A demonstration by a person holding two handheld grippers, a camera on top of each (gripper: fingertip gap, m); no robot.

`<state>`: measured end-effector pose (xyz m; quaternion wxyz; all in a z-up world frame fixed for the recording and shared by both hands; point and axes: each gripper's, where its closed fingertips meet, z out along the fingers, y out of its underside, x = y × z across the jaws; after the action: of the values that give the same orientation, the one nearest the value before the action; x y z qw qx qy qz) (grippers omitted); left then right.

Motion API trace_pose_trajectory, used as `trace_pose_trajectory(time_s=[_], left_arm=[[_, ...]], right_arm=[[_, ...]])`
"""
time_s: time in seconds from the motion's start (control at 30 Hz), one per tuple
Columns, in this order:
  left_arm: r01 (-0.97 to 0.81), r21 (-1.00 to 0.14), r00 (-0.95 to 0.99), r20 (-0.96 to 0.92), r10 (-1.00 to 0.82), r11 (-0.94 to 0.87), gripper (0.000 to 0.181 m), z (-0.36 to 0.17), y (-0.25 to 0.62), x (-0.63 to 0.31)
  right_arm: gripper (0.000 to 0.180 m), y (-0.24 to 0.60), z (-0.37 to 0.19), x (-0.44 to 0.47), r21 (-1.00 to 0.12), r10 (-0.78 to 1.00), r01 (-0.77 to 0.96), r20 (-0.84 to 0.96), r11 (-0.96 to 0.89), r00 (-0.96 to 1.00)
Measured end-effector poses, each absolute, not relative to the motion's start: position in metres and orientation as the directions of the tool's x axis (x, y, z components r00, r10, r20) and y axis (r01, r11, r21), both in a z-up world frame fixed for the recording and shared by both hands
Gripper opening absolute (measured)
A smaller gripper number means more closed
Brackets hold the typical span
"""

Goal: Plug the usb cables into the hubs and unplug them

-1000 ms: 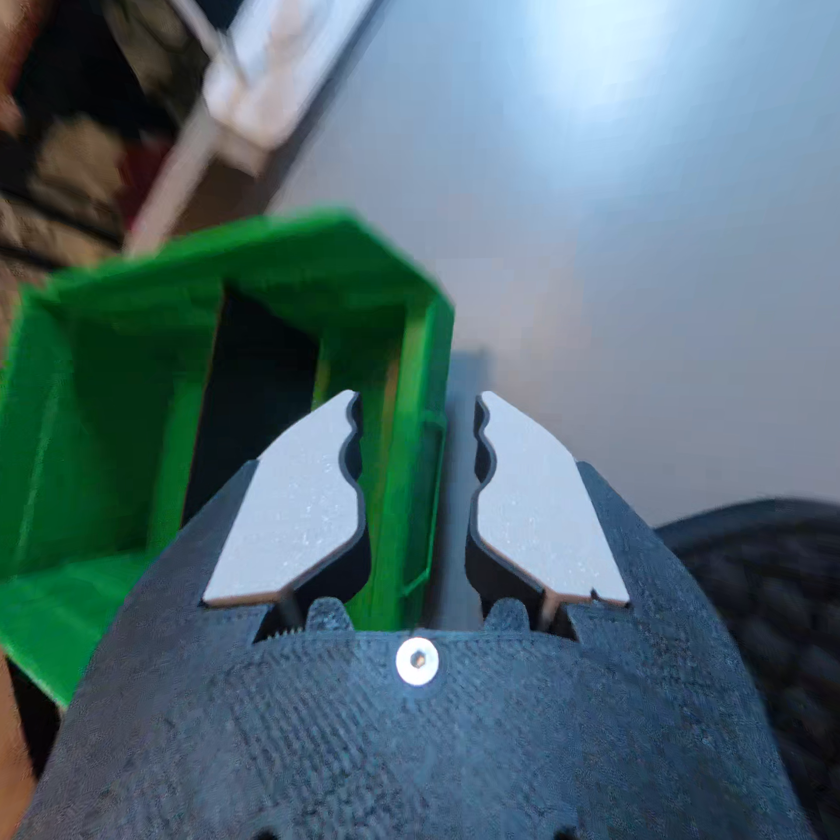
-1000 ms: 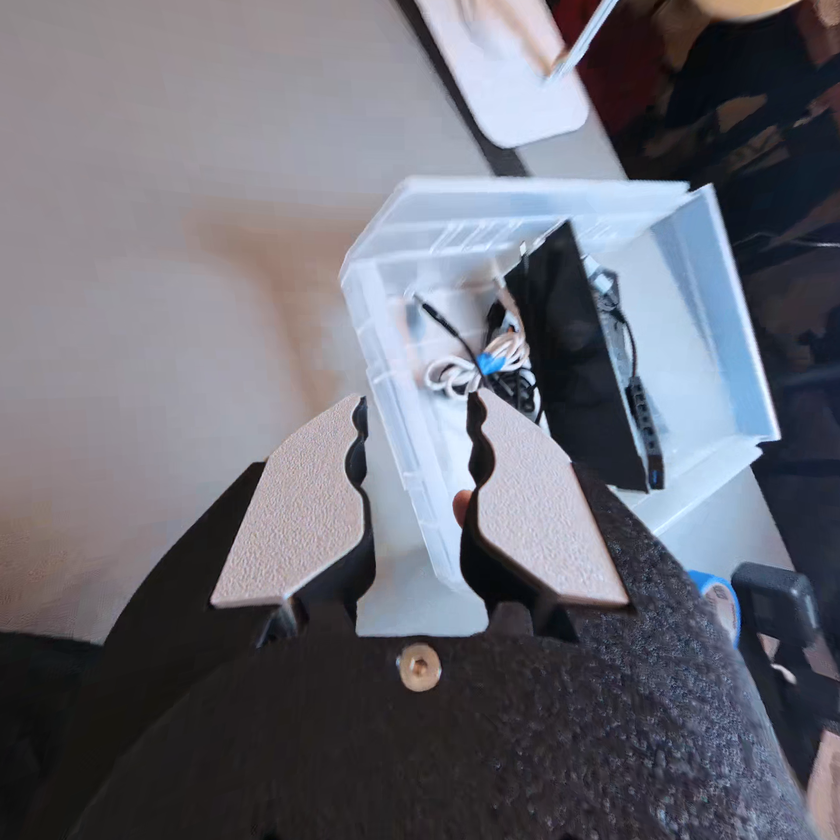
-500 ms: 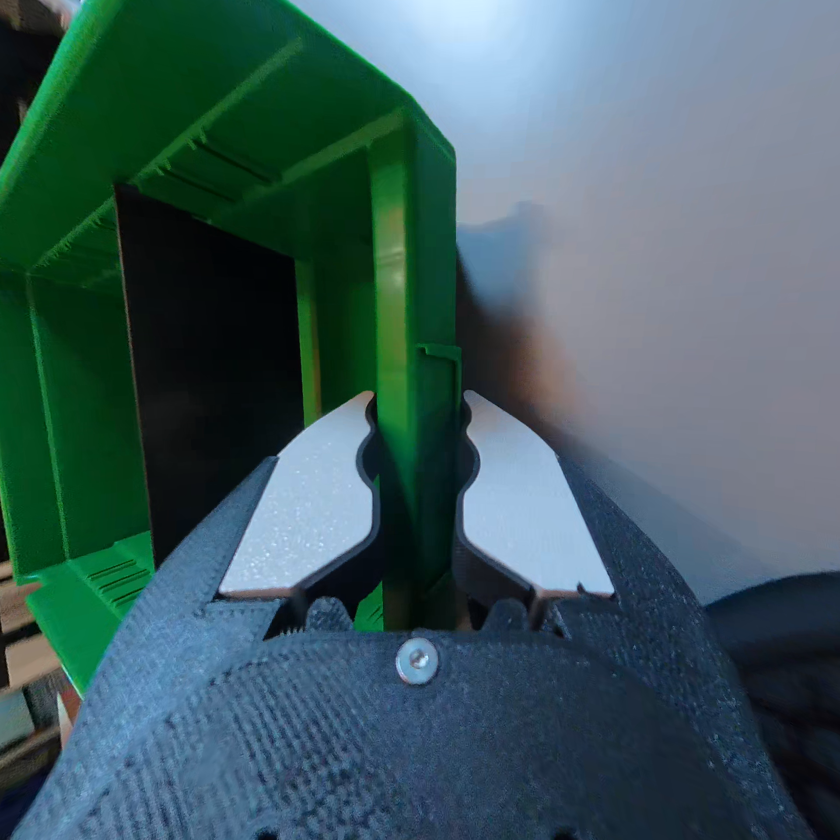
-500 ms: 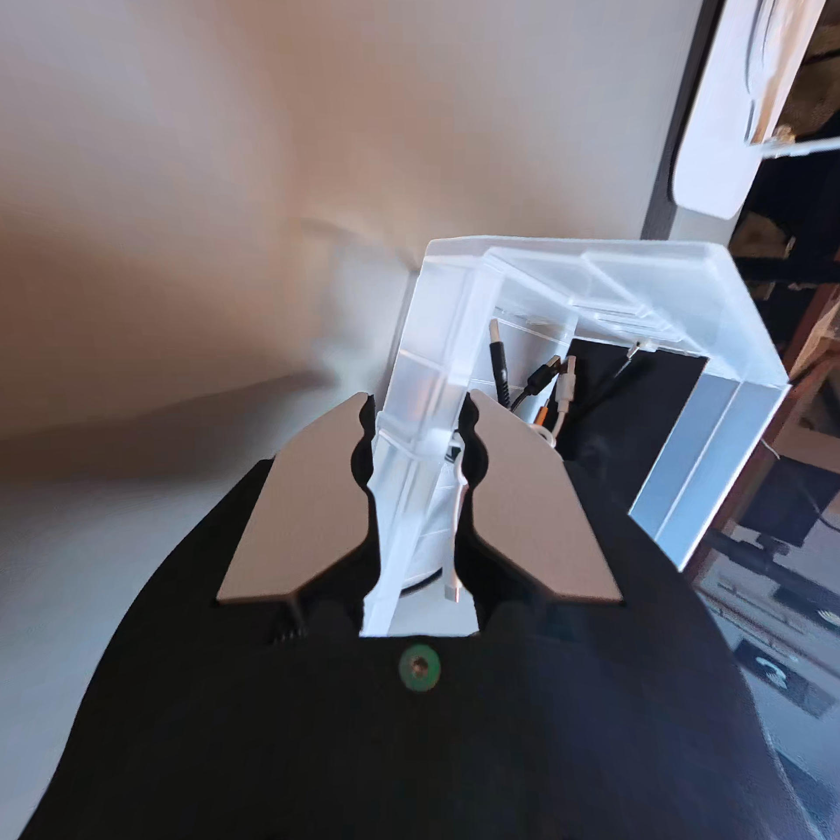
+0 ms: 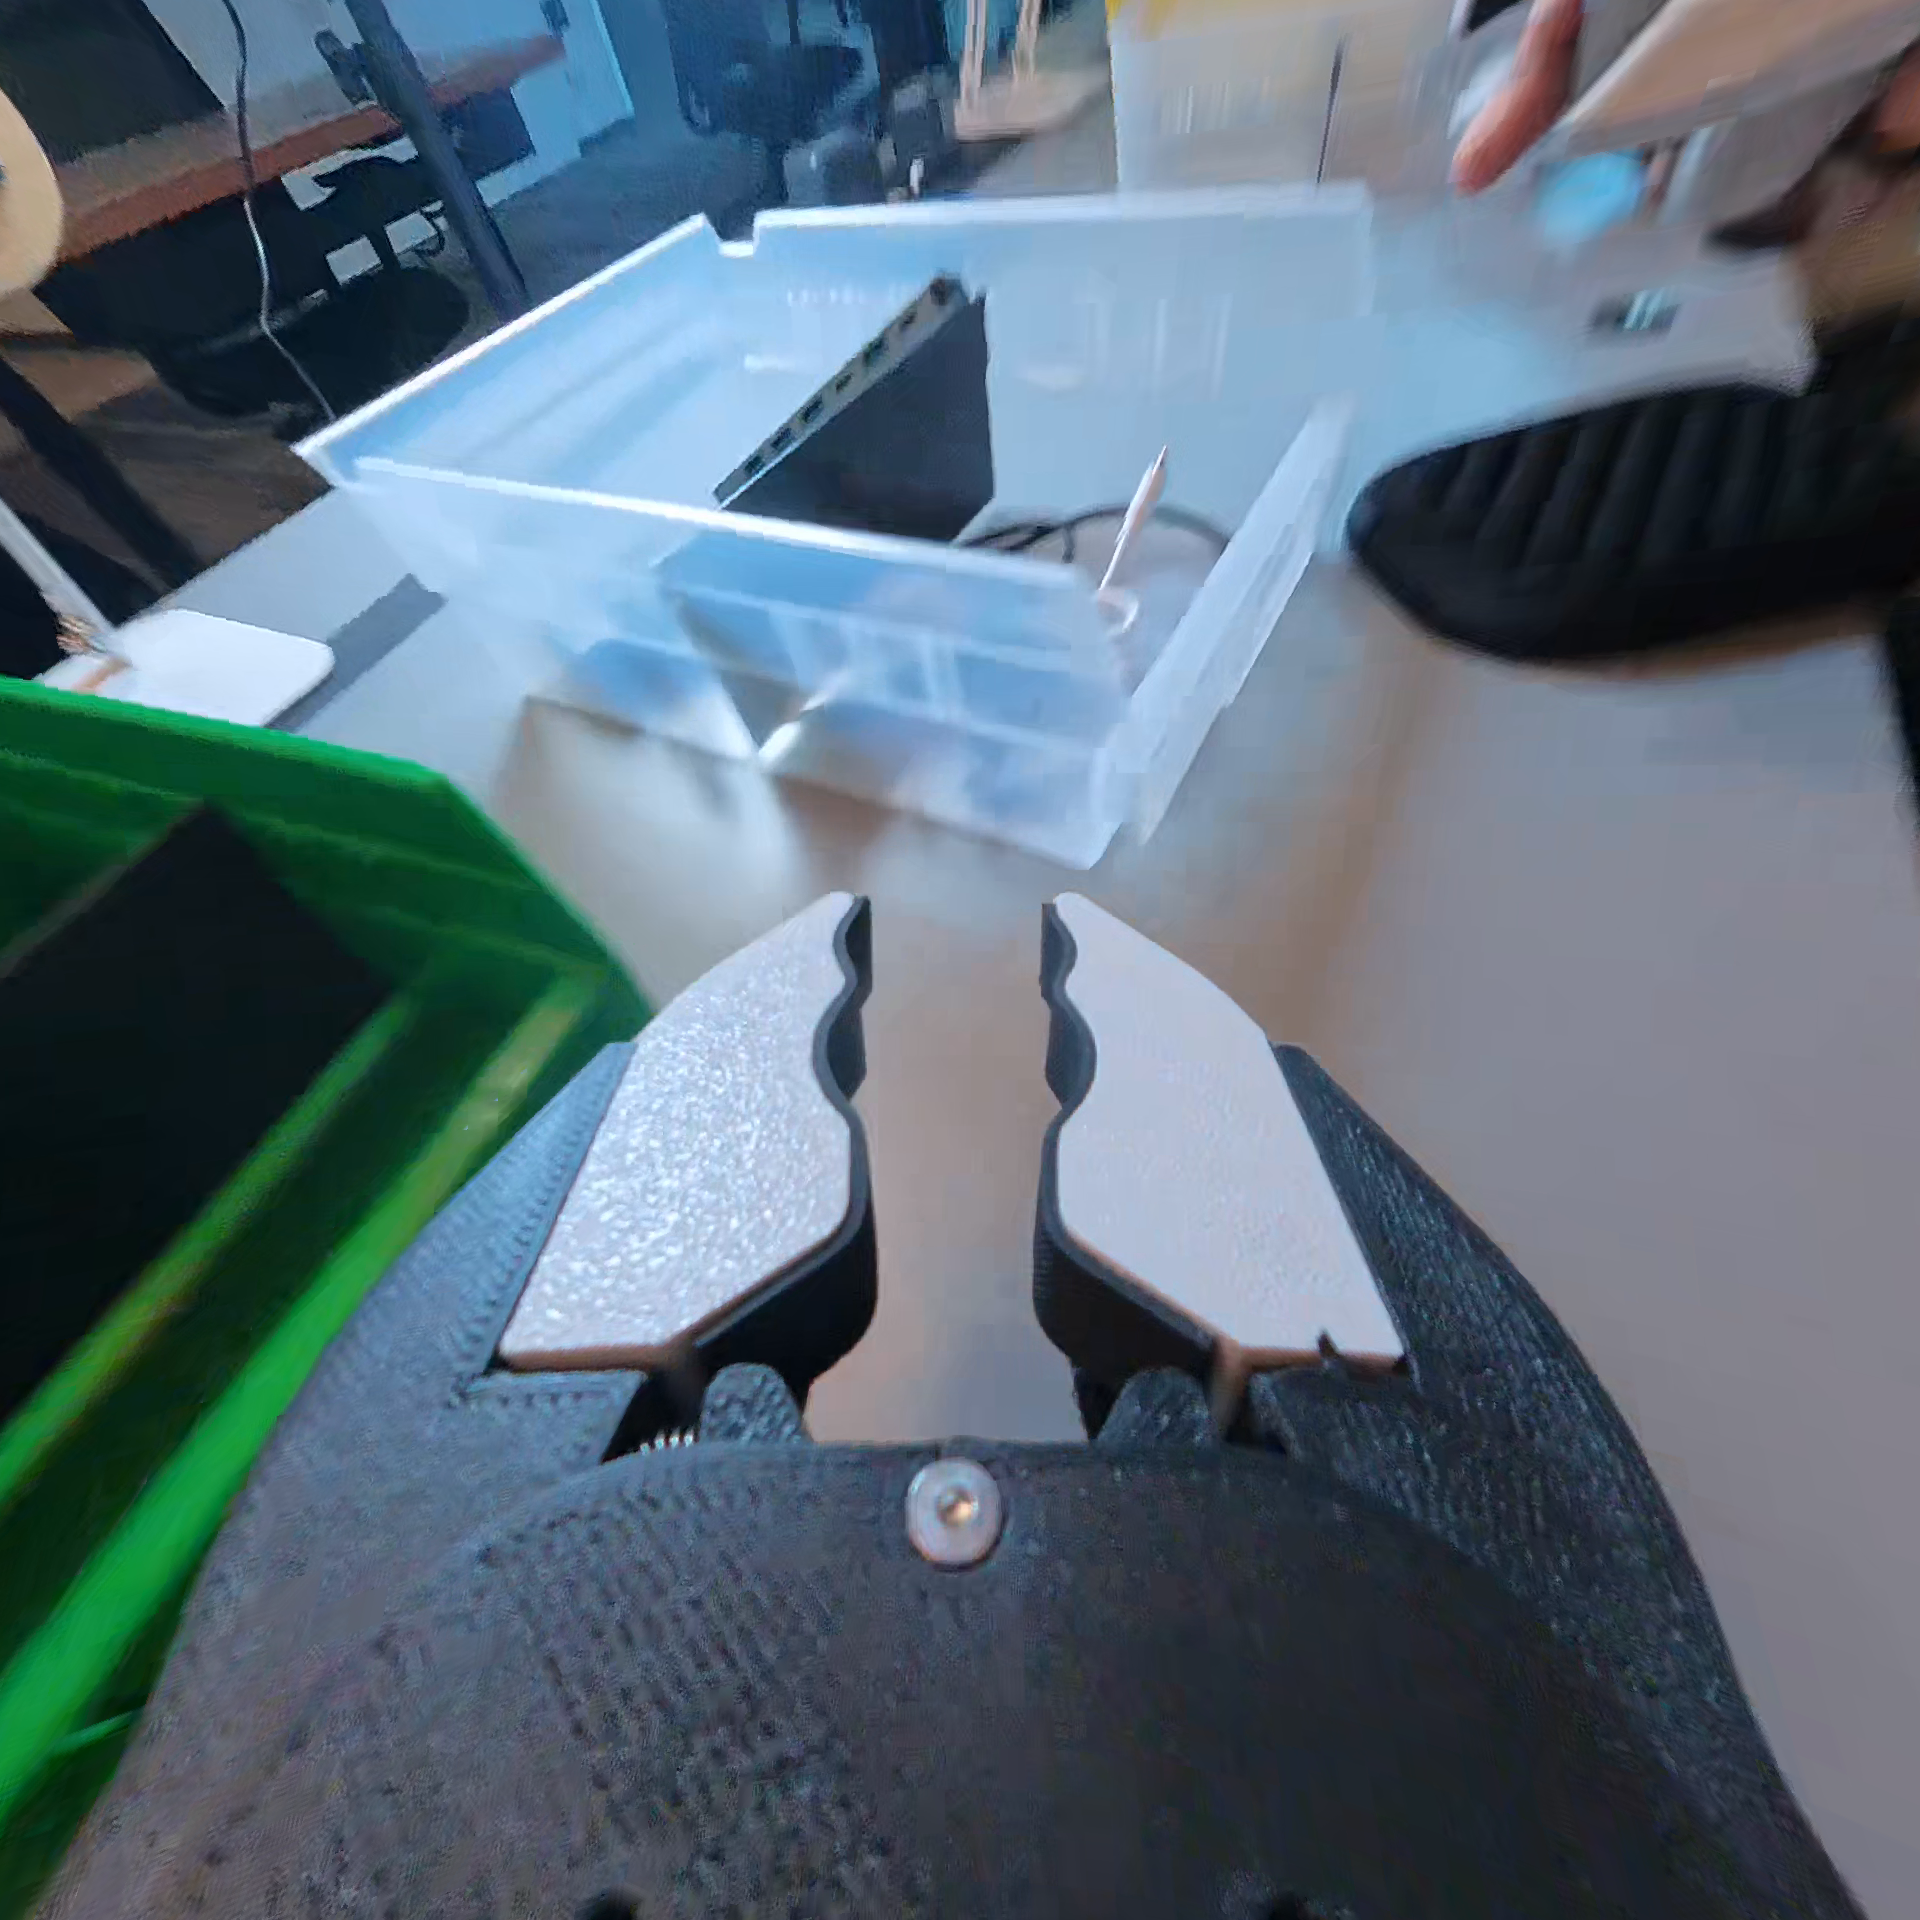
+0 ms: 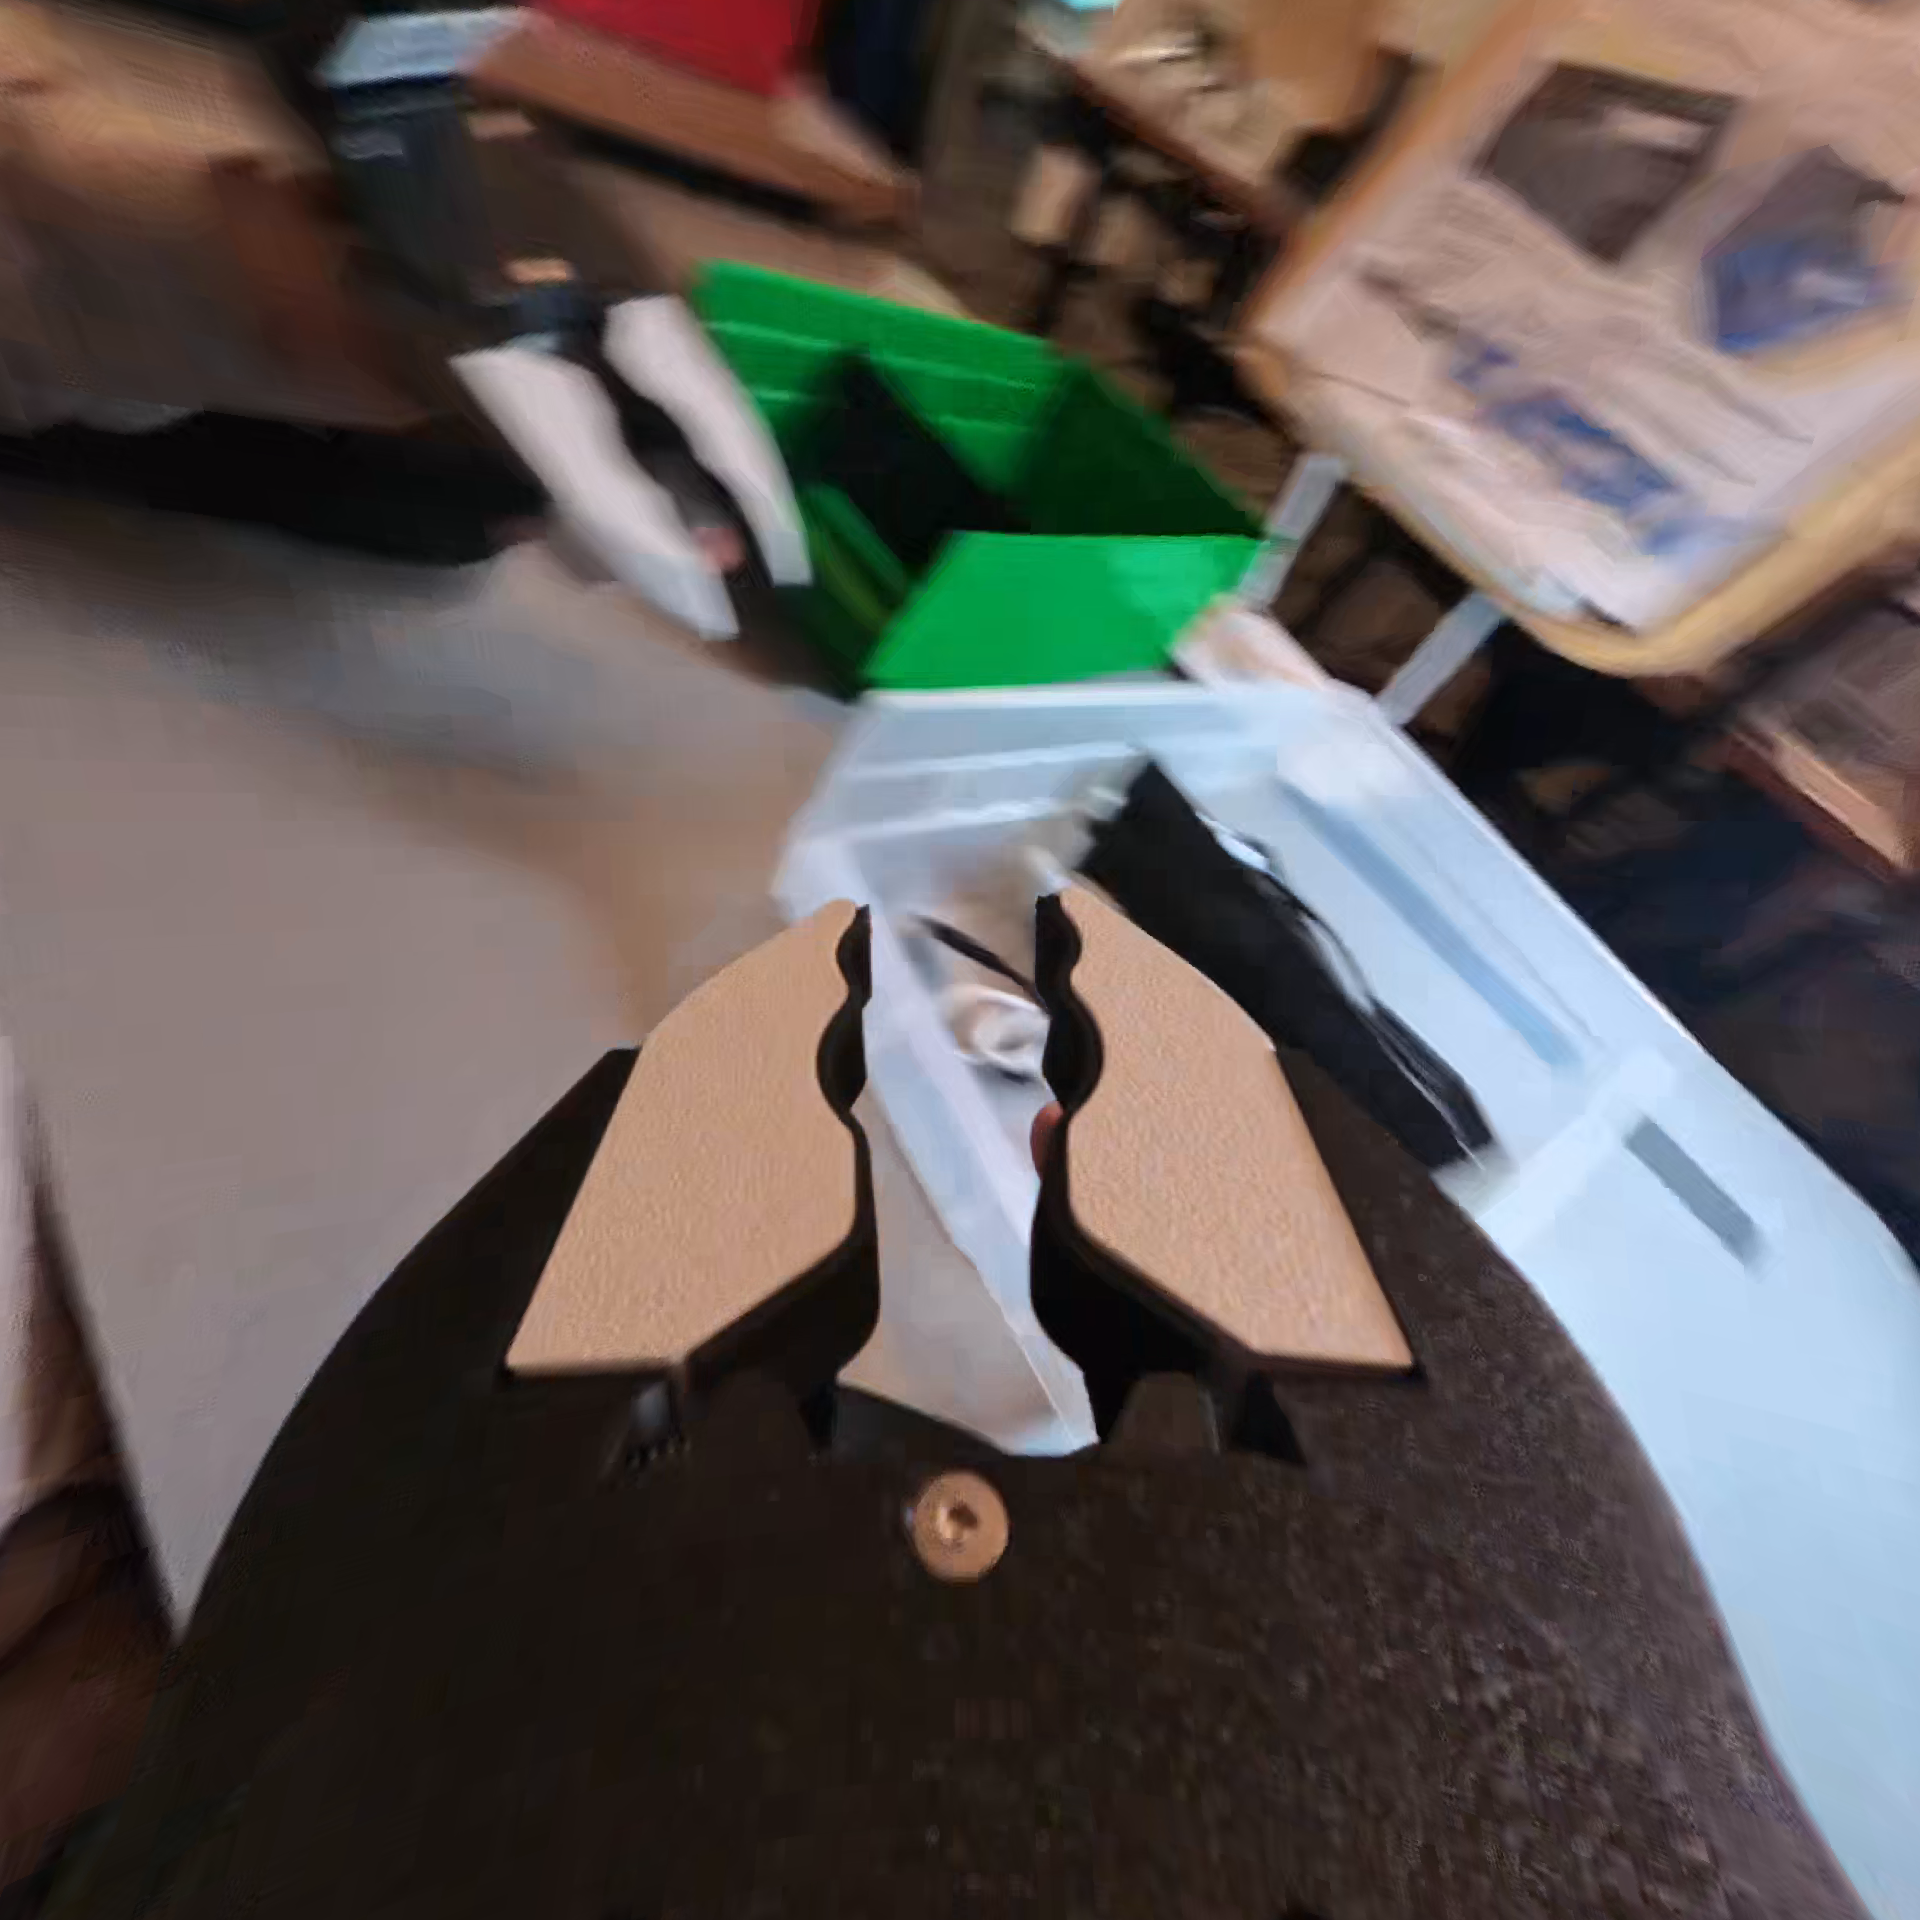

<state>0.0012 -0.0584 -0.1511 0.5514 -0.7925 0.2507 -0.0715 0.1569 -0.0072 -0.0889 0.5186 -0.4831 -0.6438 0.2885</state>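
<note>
A clear plastic bin [image 5: 1205,675] stands on the table. It holds a black divider panel [image 5: 894,436] with a hub strip [image 5: 847,379] along its top edge, plus loose cables [image 5: 1081,520]. My left gripper [image 5: 954,914] is open and empty over bare table, just right of a green bin [image 5: 312,862]. My right gripper [image 6: 951,920] is open, and its fingers straddle the clear bin's near wall [image 6: 966,1195]. A white coiled cable [image 6: 992,1029] and the black panel [image 6: 1247,956] lie just beyond the fingertips. The view is blurred.
The green bin [image 6: 1039,613] stands behind the clear one, with my left gripper [image 6: 743,582] beside it. A white pad [image 5: 223,665] lies at the table's far left edge. A cardboard box [image 6: 1610,312] and cluttered furniture lie beyond the table. One gripper's finger ends stand about 20 cm off the other's.
Both bins were gripped by a wall and tipped up half a second ago. Now both sit flat on the table. My left gripper has come off the green bin, and both views have swung towards the room.
</note>
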Motion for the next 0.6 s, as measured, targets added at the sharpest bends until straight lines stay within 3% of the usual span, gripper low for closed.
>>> trace_pose_trajectory(time_s=[0.03, 0.13, 0.23, 0.3, 0.4, 0.43, 0.6], left_arm=[[-0.238, -0.933, 0.883, -0.091, -0.461, -0.271, 0.032, -0.15, -0.056, 0.012], [-0.023, -0.958, 0.925, 0.089, -0.369, -0.287, 0.038, -0.153, -0.037, 0.035], [0.064, -0.953, 0.932, 0.163, -0.324, -0.296, 0.051, -0.155, -0.014, 0.055], [0.007, -0.96, 0.954, 0.091, -0.286, -0.281, 0.044, -0.155, 0.003, 0.057], [-0.08, -0.951, 0.969, -0.003, -0.249, -0.3, 0.042, -0.162, 0.021, 0.058], [-0.101, -0.949, 0.973, -0.032, -0.229, -0.298, 0.038, -0.162, 0.025, 0.056], [-0.236, -0.918, 0.968, -0.194, -0.159, -0.319, 0.027, -0.161, 0.026, 0.044]], right_arm=[[0.031, 0.024, -0.085, 0.178, -0.903, 0.924, 0.326, 0.345, 0.28, 0.163], [0.043, 0.085, -0.111, 0.227, -0.939, 0.899, 0.343, 0.125, -0.029, 0.419], [0.05, 0.103, -0.145, 0.23, -0.916, 0.892, 0.364, 0.014, -0.169, 0.451], [0.051, 0.104, -0.156, 0.218, -0.897, 0.903, 0.375, -0.057, -0.233, 0.426], [0.042, 0.118, -0.163, 0.201, -0.872, 0.906, 0.422, -0.054, -0.247, 0.419], [0.027, 0.12, -0.163, 0.196, -0.869, 0.914, 0.437, -0.038, -0.23, 0.405], [0.018, 0.121, -0.16, 0.192, -0.867, 0.864, 0.493, 0.195, -0.07, 0.464]])
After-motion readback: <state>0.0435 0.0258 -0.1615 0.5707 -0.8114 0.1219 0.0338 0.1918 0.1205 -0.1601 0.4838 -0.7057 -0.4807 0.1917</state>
